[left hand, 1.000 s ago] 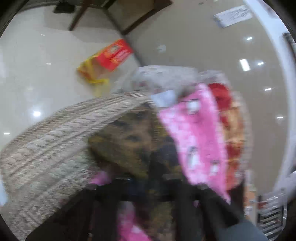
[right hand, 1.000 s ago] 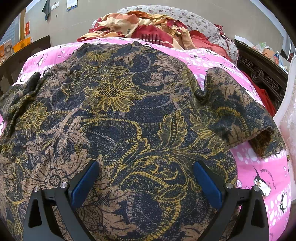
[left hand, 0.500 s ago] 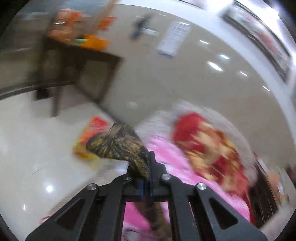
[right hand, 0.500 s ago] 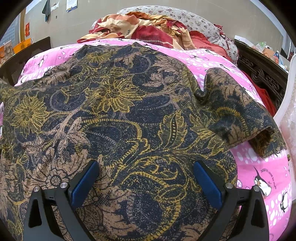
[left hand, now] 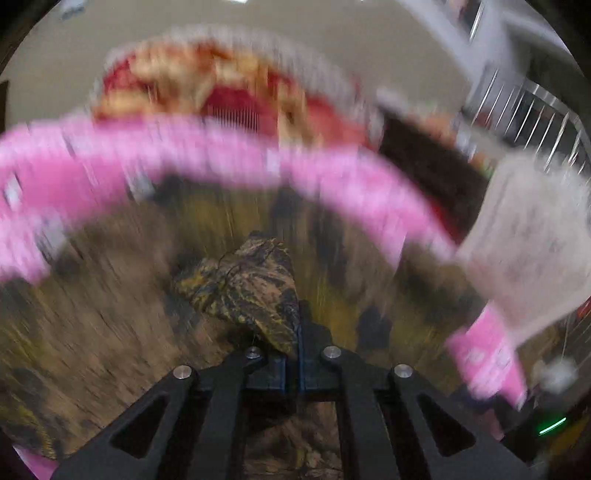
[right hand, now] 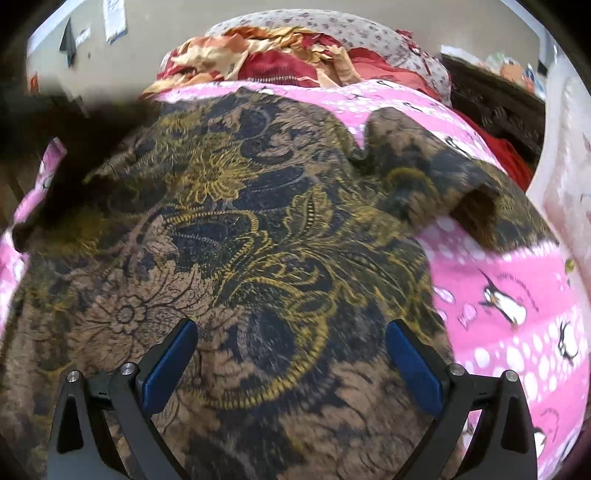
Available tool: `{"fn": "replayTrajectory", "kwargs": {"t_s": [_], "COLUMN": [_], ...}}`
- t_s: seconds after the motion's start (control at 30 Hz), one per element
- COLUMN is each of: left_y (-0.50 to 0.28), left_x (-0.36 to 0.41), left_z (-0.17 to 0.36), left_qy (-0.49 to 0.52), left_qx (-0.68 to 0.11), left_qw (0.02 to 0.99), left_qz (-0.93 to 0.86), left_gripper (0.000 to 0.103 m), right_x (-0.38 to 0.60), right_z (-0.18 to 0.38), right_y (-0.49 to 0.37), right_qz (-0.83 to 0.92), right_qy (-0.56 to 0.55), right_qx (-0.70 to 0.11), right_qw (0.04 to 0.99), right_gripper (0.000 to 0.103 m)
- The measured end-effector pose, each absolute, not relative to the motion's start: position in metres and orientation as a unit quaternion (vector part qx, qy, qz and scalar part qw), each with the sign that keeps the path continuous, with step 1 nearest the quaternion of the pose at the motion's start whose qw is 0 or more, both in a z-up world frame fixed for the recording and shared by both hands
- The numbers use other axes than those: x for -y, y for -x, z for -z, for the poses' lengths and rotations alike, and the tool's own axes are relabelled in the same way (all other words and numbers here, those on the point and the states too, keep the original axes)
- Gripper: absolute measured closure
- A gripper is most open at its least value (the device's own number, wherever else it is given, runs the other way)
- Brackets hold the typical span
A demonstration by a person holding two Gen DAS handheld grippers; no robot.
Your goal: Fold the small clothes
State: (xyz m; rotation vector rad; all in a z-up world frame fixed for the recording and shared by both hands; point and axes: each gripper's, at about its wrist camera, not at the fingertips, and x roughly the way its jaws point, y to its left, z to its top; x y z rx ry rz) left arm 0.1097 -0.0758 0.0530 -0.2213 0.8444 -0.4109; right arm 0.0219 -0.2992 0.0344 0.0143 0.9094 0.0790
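A brown garment with a dark blue and gold floral print (right hand: 236, 229) lies spread over a pink penguin blanket (right hand: 509, 302). My right gripper (right hand: 291, 362) hovers open just above it, blue pads (right hand: 166, 369) wide apart with nothing between them. In the blurred left wrist view, my left gripper (left hand: 295, 350) is shut on a bunched fold of that floral garment (left hand: 251, 288), held above the spread cloth. A short sleeve (right hand: 454, 177) sticks out to the right. At the left of the right wrist view a dark blurred shape (right hand: 74, 147) covers the garment's edge.
A heap of red and orange bedding (right hand: 280, 55) with a grey flowered pillow (right hand: 332, 26) lies at the far end. A dark carved wooden frame (right hand: 495, 103) runs along the right, with a pale padded surface (right hand: 565, 177) beside it.
My left gripper has swung from over the floor back across the bed, carrying the garment's fold over the spread cloth. The right view has shifted slightly; a dark blur entered at its left.
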Motion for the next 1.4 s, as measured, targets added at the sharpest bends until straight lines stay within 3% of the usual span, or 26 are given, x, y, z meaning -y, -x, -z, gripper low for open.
{"fn": "replayTrajectory", "kwargs": {"t_s": [0.07, 0.1, 0.2, 0.23, 0.4, 0.47, 0.57, 0.73, 0.87, 0.93, 0.97, 1.03, 1.17, 1.2, 1.23, 1.27, 1.4], "left_y": [-0.103, -0.093, -0.063, -0.051, -0.008, -0.001, 0.001, -0.007, -0.009, -0.012, -0.013, -0.020, -0.019, -0.018, -0.018, -0.018, -0.017], "left_x": [0.093, 0.095, 0.090, 0.086, 0.045, 0.027, 0.006, 0.016, 0.015, 0.015, 0.016, 0.019, 0.020, 0.020, 0.020, 0.019, 0.019], "left_z": [-0.022, -0.020, -0.033, -0.040, -0.040, -0.024, -0.019, -0.012, -0.010, -0.009, -0.009, -0.010, -0.010, -0.010, -0.010, -0.010, -0.009], "left_qy": [0.083, 0.074, 0.082, 0.077, 0.038, 0.048, 0.092, 0.070, 0.071, 0.076, 0.077, 0.075, 0.074, 0.074, 0.074, 0.075, 0.074], "left_qx": [-0.453, -0.450, -0.432, -0.418, -0.406, -0.422, -0.415, -0.420, -0.422, -0.421, -0.421, -0.421, -0.422, -0.422, -0.422, -0.422, -0.422], "left_qw": [0.865, 0.867, 0.870, 0.877, 0.896, 0.893, 0.896, 0.899, 0.898, 0.898, 0.898, 0.898, 0.898, 0.898, 0.898, 0.898, 0.898], "left_qz": [0.199, 0.198, 0.222, 0.223, 0.176, 0.147, 0.131, 0.096, 0.100, 0.102, 0.102, 0.100, 0.101, 0.101, 0.102, 0.102, 0.101], "left_gripper": [0.096, 0.088, 0.035, 0.031, 0.031, 0.031, 0.030, 0.026, 0.024, 0.024, 0.024, 0.023, 0.022, 0.021, 0.021, 0.021, 0.021], "right_x": [0.308, 0.310, 0.301, 0.295, 0.261, 0.250, 0.227, 0.176, 0.165, 0.178, 0.188, 0.203, 0.217, 0.219, 0.222, 0.224, 0.228], "right_z": [-0.050, -0.059, -0.082, -0.084, -0.059, -0.044, -0.044, -0.047, -0.030, -0.027, -0.027, -0.028, -0.027, -0.023, -0.021, -0.019, -0.021], "right_y": [-0.027, -0.031, -0.051, -0.059, -0.116, -0.131, -0.136, -0.126, -0.139, -0.146, -0.148, -0.148, -0.146, -0.149, -0.152, -0.155, -0.154], "right_qz": [-0.042, -0.046, -0.094, -0.115, -0.254, -0.279, -0.306, -0.307, -0.206, -0.174, -0.174, -0.183, -0.201, -0.208, -0.214, -0.216, -0.206], "right_qy": [-0.024, -0.031, -0.041, -0.042, -0.097, -0.112, -0.102, -0.010, 0.041, 0.018, -0.002, -0.032, -0.056, -0.071, -0.090, -0.110, -0.151], "right_qx": [-0.423, -0.414, -0.383, -0.381, -0.418, -0.435, -0.432, -0.422, -0.448, -0.457, -0.457, -0.457, -0.459, -0.470, -0.477, -0.478, -0.476], "right_qw": [0.905, 0.909, 0.918, 0.916, 0.867, 0.849, 0.842, 0.853, 0.869, 0.872, 0.872, 0.870, 0.863, 0.855, 0.848, 0.844, 0.842], "right_gripper": [0.000, 0.000, 0.000, 0.000, 0.012, 0.022, 0.023, 0.018, 0.020, 0.048, 0.068, 0.088, 0.086, 0.081, 0.067, 0.063, 0.058]}}
